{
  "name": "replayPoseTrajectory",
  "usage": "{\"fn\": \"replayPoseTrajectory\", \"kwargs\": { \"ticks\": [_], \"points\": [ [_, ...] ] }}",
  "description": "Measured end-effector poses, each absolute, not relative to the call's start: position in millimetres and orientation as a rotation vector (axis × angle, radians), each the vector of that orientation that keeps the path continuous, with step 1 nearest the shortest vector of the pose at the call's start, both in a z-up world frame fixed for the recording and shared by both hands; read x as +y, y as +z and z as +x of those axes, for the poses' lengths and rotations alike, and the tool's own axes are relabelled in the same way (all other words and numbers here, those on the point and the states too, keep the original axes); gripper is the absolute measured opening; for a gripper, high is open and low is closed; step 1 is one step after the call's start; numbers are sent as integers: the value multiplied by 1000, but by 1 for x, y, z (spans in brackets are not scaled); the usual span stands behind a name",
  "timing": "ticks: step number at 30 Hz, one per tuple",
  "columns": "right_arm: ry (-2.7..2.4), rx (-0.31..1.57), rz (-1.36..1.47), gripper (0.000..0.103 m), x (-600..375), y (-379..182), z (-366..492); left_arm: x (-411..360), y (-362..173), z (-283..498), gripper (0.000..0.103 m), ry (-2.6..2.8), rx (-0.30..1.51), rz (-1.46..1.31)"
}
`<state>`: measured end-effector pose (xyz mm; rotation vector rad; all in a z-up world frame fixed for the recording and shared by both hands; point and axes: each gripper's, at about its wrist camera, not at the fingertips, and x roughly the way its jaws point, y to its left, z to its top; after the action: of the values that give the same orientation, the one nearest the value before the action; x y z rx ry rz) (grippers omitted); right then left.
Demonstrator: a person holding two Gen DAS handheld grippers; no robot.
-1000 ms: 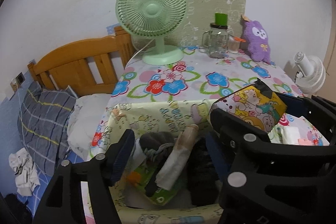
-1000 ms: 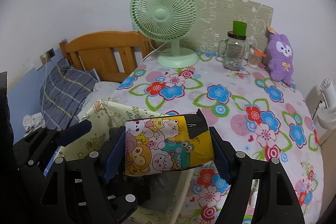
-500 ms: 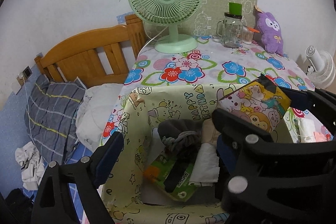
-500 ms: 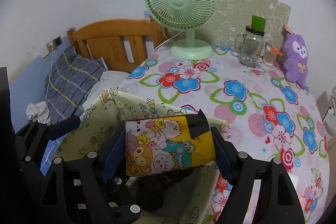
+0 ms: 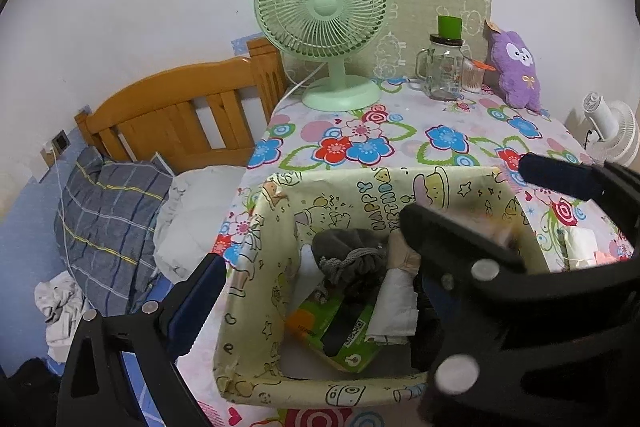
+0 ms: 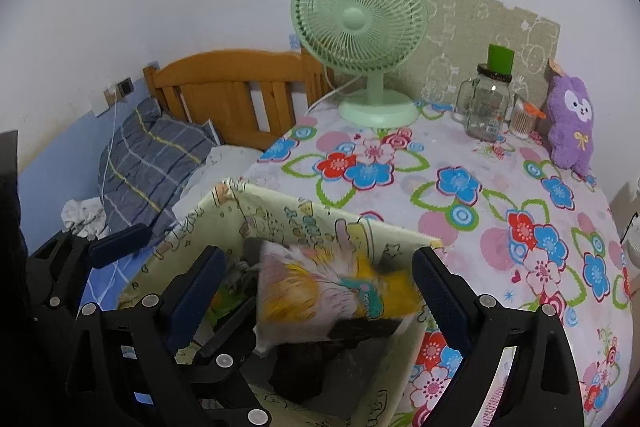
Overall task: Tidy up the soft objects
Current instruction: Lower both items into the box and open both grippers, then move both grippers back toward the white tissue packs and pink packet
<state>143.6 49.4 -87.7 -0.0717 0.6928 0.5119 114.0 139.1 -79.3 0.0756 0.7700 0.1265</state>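
Two grippers hung over the yellow cartoon-print storage box at the near edge of the flowered table. On the left, beyond the table, a plaid pillow lay against a wooden headboard. The left gripper had just been opening; its jaws stood wide on either side of the box, closed on nothing, above a grey drawstring pouch, a white cloth and a green packet inside. The right gripper had also just been opening: its jaws stood wide, the pads clear of the cartoon-print pack, which showed blurred between them over the box's mouth. Farther right, at the table's back, stood a green fan, a glass jar and a purple plush toy.
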Motion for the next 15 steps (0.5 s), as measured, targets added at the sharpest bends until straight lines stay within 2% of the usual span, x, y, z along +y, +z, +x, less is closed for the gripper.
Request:
{"fn": "replayPoseTrajectory", "kwargs": {
  "ticks": [15],
  "points": [
    [477, 650, -85, 96, 28, -71, 124, 118, -63, 102, 101, 96, 723, 85]
  ]
}}
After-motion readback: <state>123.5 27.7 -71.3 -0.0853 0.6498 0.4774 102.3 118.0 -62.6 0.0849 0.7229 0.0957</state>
